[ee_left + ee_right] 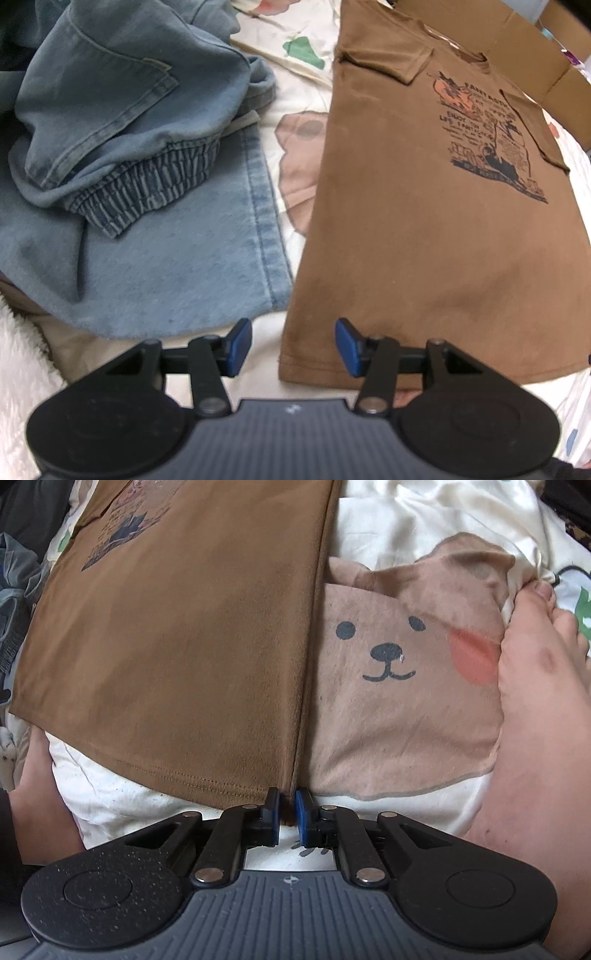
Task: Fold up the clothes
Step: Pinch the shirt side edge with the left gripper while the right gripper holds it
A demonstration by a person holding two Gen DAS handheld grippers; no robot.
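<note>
A brown T-shirt [424,240] with a dark print on its chest lies flat on the bed, both sleeves folded in. In the left wrist view my left gripper [293,347] stands open at the shirt's near left hem corner. One blue pad is over the cloth and the other over the sheet, and neither presses. In the right wrist view the same T-shirt [177,657] runs away from me. My right gripper [288,812] is closed to a narrow gap, with the shirt's near right hem corner pinched between its pads.
Crumpled blue jeans [129,166] lie just left of the shirt. A cardboard box [517,37] stands beyond the collar. The bear-print sheet [388,720] covers the bed. A person's bare foot [535,701] rests right of my right gripper, and a leg [33,794] lies at its left.
</note>
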